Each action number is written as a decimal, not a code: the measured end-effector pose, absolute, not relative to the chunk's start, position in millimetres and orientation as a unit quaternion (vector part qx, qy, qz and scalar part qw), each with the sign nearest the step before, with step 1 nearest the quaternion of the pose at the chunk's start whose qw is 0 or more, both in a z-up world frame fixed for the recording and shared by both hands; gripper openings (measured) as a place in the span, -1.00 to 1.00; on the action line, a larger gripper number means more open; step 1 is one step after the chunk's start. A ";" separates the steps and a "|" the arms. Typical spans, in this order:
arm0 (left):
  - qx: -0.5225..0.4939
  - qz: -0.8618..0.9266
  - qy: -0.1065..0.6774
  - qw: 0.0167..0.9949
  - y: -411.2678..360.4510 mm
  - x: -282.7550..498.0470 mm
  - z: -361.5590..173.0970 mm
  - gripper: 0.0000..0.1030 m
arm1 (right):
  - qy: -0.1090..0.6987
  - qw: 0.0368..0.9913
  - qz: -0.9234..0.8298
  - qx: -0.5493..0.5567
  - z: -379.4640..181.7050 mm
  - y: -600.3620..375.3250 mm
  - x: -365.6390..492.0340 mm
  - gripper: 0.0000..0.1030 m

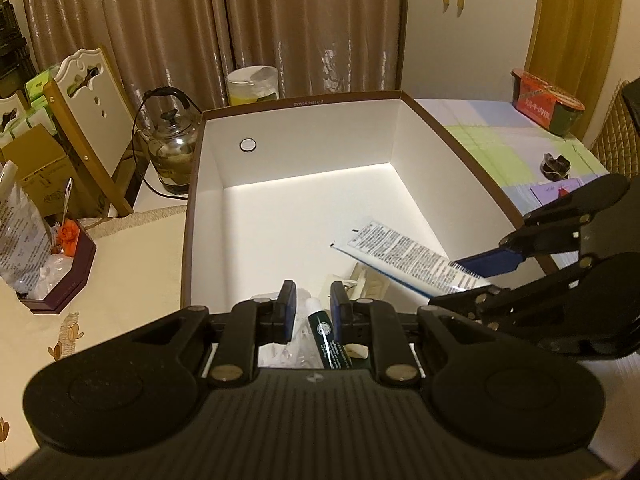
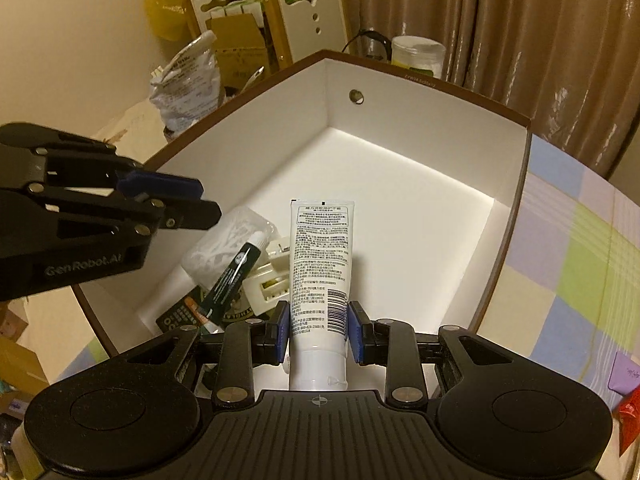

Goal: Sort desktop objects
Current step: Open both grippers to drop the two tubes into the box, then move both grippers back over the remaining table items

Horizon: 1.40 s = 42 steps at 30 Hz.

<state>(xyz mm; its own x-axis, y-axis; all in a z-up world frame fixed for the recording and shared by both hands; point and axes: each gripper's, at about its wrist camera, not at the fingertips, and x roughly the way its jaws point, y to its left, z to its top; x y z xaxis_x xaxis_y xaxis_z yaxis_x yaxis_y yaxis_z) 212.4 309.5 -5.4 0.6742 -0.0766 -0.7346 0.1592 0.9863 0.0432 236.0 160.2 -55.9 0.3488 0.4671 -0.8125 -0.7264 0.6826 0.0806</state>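
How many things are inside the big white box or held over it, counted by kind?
Tubes: 2, the white printed tube and the small dark green tube
Clear plastic bags: 1
Cream plastic pieces: 1
Dark printed cards: 1
Total: 5

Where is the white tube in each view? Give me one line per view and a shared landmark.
Left wrist: white tube at right of centre, slanting from the right gripper over the box.
Right wrist: bottom centre, between the fingers.
Shared landmark: round hole in the box wall.

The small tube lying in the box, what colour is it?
Dark green small tube with a white cap; clearest in the right wrist view.
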 end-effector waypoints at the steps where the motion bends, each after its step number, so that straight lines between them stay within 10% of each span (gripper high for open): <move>1: 0.051 -0.064 0.397 0.914 309.7 211.4 -4.8 -0.69 | 0.435 0.807 0.369 -0.152 -56.9 161.6 235.7 -0.43; 14: 0.044 -0.054 0.393 0.917 315.9 200.3 1.3 -0.68 | 0.440 0.805 0.365 -0.158 -65.9 169.5 239.0 -0.43; 19: 0.043 -0.050 0.392 0.917 318.4 196.5 2.3 -0.68 | 0.427 0.808 0.374 -0.157 -61.1 172.4 234.1 0.10; 42: 0.039 -0.055 0.384 0.921 319.4 176.8 11.8 -0.67 | 0.390 0.834 0.363 -0.143 -24.8 153.8 216.1 0.10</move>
<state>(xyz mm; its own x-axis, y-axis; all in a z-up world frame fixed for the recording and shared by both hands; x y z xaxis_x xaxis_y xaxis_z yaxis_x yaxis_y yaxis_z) 176.8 319.4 11.8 0.6988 -0.0717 -0.7117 0.1322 0.9908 0.0299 216.1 153.8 -24.8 0.4317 0.4938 -0.7548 -0.7168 0.6958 0.0452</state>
